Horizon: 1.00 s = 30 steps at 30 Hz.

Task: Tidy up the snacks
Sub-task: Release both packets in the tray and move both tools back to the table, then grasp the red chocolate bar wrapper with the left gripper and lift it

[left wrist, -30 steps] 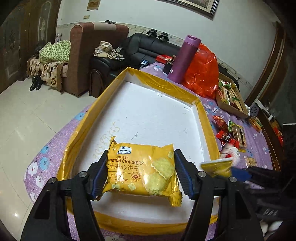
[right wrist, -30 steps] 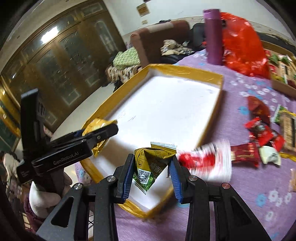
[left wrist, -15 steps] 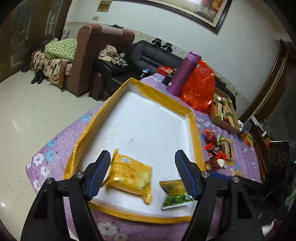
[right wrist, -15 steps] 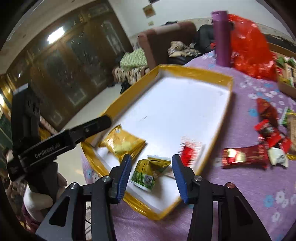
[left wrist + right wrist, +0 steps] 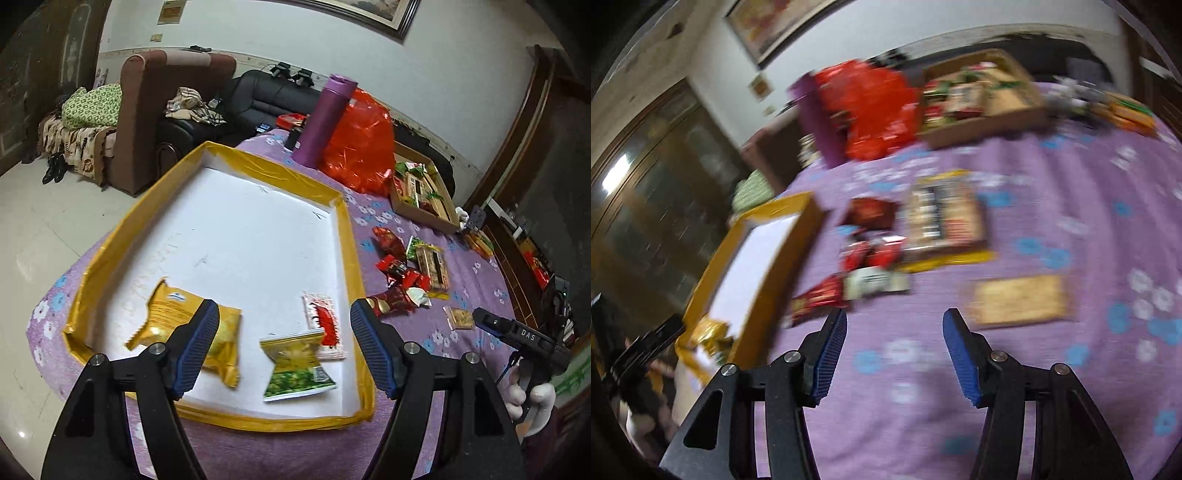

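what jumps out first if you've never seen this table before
The big yellow-edged tray with its white floor fills the purple flowered tablecloth's left half, three snack packets bunched at its near end. Behind it a tall purple bottle stands against a bright red plastic bag, with loose red wrappers scattered right of the tray.

Three snack packets lie in one yellow-rimmed tray at the frame's centre: a yellow cracker packet, a green-and-gold packet, a red-and-white packet. One purple bottle stands at upper centre.
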### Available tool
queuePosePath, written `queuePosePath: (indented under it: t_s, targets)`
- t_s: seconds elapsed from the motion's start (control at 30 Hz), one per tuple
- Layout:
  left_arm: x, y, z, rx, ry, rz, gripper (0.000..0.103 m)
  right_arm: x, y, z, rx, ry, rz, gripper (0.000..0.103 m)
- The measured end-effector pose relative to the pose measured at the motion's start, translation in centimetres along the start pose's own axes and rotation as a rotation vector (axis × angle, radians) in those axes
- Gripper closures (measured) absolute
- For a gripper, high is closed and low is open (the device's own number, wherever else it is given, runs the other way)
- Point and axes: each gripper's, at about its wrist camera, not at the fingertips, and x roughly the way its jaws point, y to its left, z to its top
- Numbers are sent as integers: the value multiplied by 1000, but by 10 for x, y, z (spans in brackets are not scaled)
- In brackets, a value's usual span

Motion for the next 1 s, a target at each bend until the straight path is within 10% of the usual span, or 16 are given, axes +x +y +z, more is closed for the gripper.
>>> queuePosePath:
  t_s: [0.57, 0.83, 1.0]
  targets:
    - [14, -20, -5, 22, 59, -46, 29, 10, -22, -9, 25, 27, 12, 46]
    - [55, -102, 5, 327, 190, -188, 29, 0, -42, 3, 73, -21, -30, 43]
    - [104, -144, 2, 518, 291, -150, 29, 1, -53, 2, 84, -37, -47, 43]
